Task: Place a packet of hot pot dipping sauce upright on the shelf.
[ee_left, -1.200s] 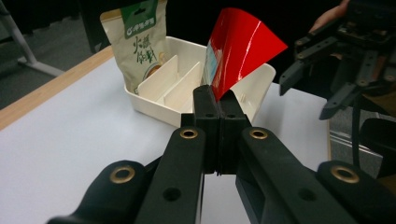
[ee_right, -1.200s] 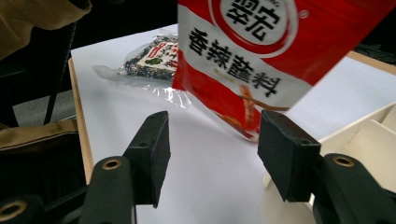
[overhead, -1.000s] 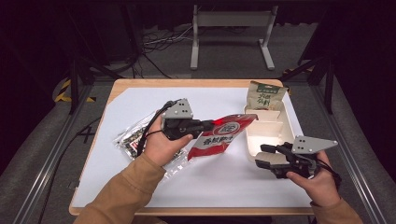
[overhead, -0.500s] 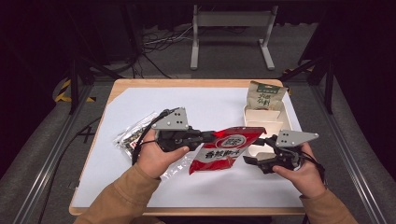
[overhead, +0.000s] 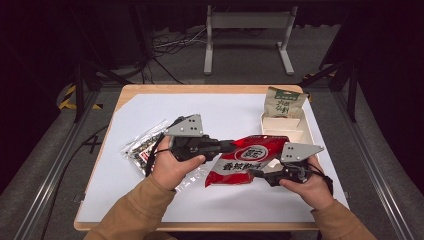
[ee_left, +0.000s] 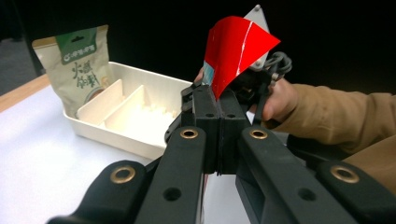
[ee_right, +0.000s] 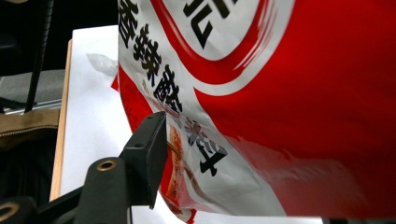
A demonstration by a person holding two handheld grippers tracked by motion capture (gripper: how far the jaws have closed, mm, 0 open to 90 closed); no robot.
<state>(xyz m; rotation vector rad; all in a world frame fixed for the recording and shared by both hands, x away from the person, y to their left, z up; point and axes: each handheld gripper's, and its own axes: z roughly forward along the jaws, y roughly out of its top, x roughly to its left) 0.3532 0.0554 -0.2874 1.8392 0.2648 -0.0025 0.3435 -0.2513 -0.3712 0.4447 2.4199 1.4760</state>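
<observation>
A red and white snack bag [overhead: 250,160] hangs above the table's middle. My left gripper [overhead: 232,146] is shut on the bag's left edge. In the left gripper view the two jaws [ee_left: 218,100] press together with the red foil [ee_left: 236,46] rising from them. My right gripper [overhead: 256,174] is at the bag's lower right edge. In the right gripper view one finger [ee_right: 147,154] stands apart on the left and the bag [ee_right: 303,93] covers the other side, so the gripper looks open around the bag's edge.
A white divided tray [overhead: 306,131] sits at the right of the table, with a beige and green pouch [overhead: 284,104] standing at its far end. A clear packet with dark contents [overhead: 142,147] lies to the left, under my left wrist. White paper [overhead: 225,107] covers the tabletop.
My right gripper has moved left from beside the tray up to the bag's lower edge. The left gripper has kept hold and brought the bag slightly right and nearer.
</observation>
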